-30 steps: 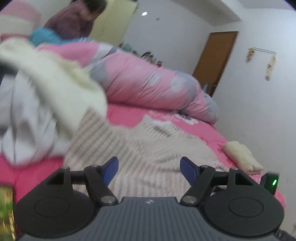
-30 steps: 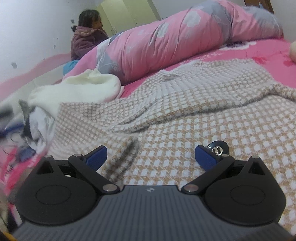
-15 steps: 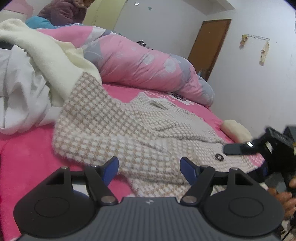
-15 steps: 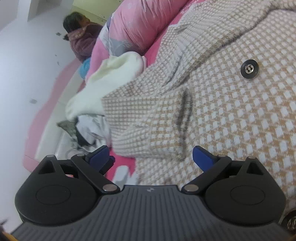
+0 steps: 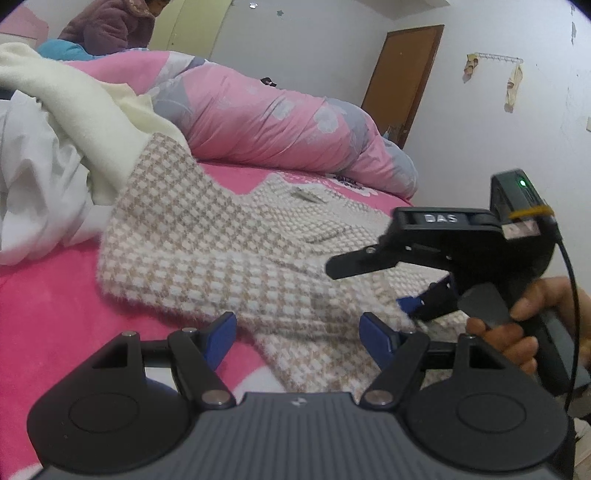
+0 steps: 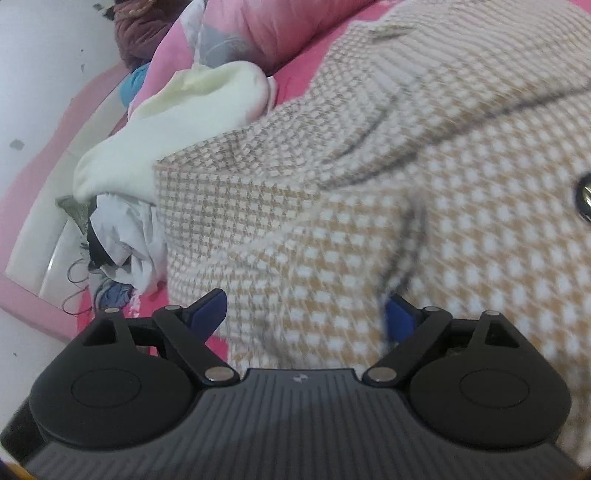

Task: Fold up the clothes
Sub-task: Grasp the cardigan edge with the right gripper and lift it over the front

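A beige-and-white checked knit cardigan (image 5: 236,254) lies spread on the pink bed sheet (image 5: 48,295). My left gripper (image 5: 299,334) hovers low at its near edge, open, with the edge of the fabric lying between the blue fingertips (image 5: 221,334). My right gripper (image 5: 365,286), held in a hand (image 5: 517,332), comes in from the right over the same edge. In the right wrist view the cardigan (image 6: 369,184) fills the picture. The right gripper (image 6: 304,315) has its jaws closing, with a fold of the knit between them and the pads not visibly pressing. A metal snap (image 6: 583,199) shows at the right.
A heap of white and cream clothes (image 5: 55,147) lies at the left beside the cardigan. A rolled pink floral duvet (image 5: 280,125) runs along the back. A person in a purple jacket (image 5: 110,26) sits beyond it. A brown door (image 5: 402,77) stands at the far right. Cables (image 6: 77,280) trail at the bed's edge.
My left gripper has sunk toward the cardigan's near edge. The right gripper has swung in over the cardigan, rolled, and its jaws have narrowed around a fold.
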{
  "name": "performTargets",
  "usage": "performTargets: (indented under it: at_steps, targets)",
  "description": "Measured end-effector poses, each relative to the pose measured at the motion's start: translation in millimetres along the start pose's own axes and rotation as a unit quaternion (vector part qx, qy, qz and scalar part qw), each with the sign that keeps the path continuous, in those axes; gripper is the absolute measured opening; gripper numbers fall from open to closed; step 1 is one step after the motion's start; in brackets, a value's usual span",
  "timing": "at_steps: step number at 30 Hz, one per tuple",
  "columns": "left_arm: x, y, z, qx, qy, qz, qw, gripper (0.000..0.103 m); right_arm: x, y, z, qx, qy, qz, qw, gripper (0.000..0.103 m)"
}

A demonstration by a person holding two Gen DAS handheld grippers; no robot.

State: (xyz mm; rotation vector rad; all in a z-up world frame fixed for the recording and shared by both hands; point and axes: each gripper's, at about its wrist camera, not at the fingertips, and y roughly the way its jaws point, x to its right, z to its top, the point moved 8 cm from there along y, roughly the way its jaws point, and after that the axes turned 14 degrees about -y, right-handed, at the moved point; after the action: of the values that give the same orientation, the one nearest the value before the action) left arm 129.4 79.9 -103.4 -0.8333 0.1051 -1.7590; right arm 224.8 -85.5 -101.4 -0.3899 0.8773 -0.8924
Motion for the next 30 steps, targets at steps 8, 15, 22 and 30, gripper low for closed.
performTargets:
  at_steps: [8, 15, 22, 30]
  targets:
    - [6, 7, -7, -0.011, 0.002, 0.003, 0.9999, 0.074, 9, -6, 5, 0.008, -0.038, -0.027, 0.999, 0.028]
    - [18, 10, -9, -0.005, 0.051, 0.02, 0.9985, 0.074, -22, -35, 35, 0.065, -0.144, -0.057, 0.986, 0.012]
    - [15, 16, 8, 0.022, 0.066, 0.077, 0.9946, 0.074, -41, -94, 112, 0.154, -0.242, -0.126, 0.95, 0.01]
    - [9, 54, 38, 0.043, 0.083, 0.169, 0.9812, 0.074, -18, -151, 188, 0.214, -0.294, -0.205, 0.909, 0.008]
